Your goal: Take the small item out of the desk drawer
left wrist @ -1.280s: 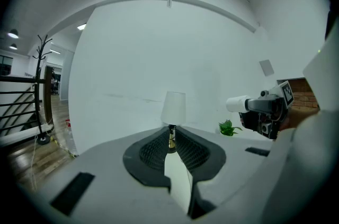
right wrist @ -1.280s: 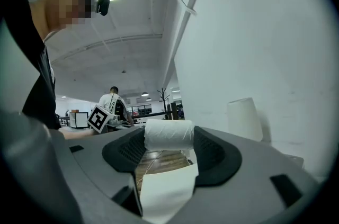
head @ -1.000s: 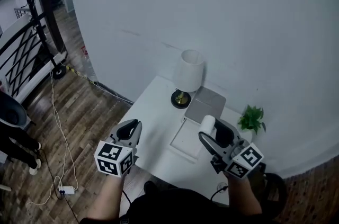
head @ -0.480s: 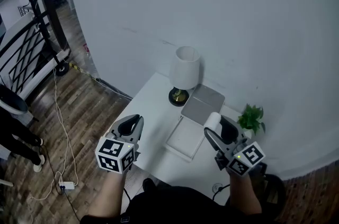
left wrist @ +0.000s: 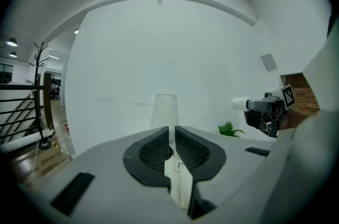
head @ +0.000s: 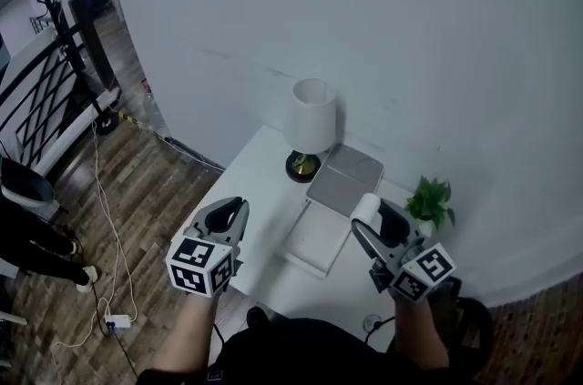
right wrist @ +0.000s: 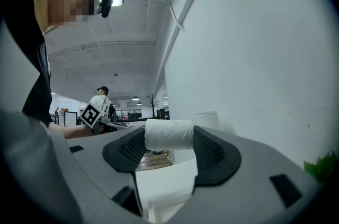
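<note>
White roll [right wrist: 168, 134], the small item, sits crosswise between the two dark pads of our right hand-held gripper [head: 367, 217], which is closed on it and pinches it at both ends. From the head view we see the roll held up over the right part of the table [head: 260, 183], just in front of the small green plant [head: 428, 203] that stands at the far right corner. Our left hand-held gripper [left wrist: 171, 135] hangs over the near left edge of the table. Its jaws are drawn almost together, only a thin slit shows between them, and nothing is caught there. Its jaws point at a white-shaded lamp [head: 309, 124] on a dark round foot, set at the far edge by the wall. A flat grey slab [head: 344, 178] lies just beside the lamp, between it and the plant.
</note>
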